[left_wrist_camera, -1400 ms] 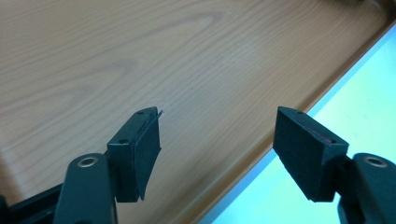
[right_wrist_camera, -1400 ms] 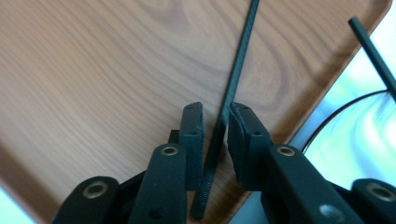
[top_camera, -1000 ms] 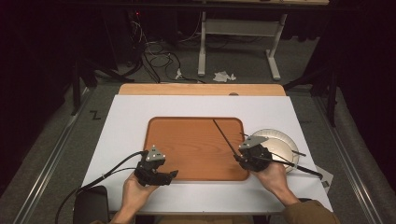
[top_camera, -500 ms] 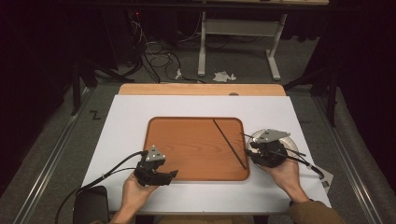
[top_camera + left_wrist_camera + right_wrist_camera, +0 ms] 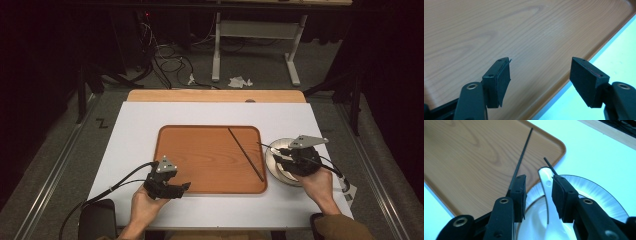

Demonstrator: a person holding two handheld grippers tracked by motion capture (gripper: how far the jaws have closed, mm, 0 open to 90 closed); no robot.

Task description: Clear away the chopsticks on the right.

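A brown wooden tray (image 5: 200, 155) lies in the middle of the white table. One black chopstick (image 5: 245, 152) rests slantwise on the tray's right part, also visible as the long chopstick (image 5: 522, 152). Right of the tray sits a white plate (image 5: 270, 162) with a white spoon (image 5: 545, 182) in it. A second chopstick (image 5: 548, 163) pokes out past the plate's rim (image 5: 599, 192). My right gripper (image 5: 278, 154) (image 5: 537, 178) hovers open over the plate, the spoon showing in the gap between its jaws. My left gripper (image 5: 181, 188) (image 5: 540, 65) stands open and empty over the tray's near edge (image 5: 564, 77).
A light wooden board (image 5: 215, 96) runs along the table's far edge. A dark pad (image 5: 95, 220) sits off the near left corner. Cables (image 5: 165, 55) and a white table frame (image 5: 250, 30) stand on the floor beyond.
The right gripper let go of the long chopstick, which now lies on the tray, and moved right over the plate. The left gripper stayed put.
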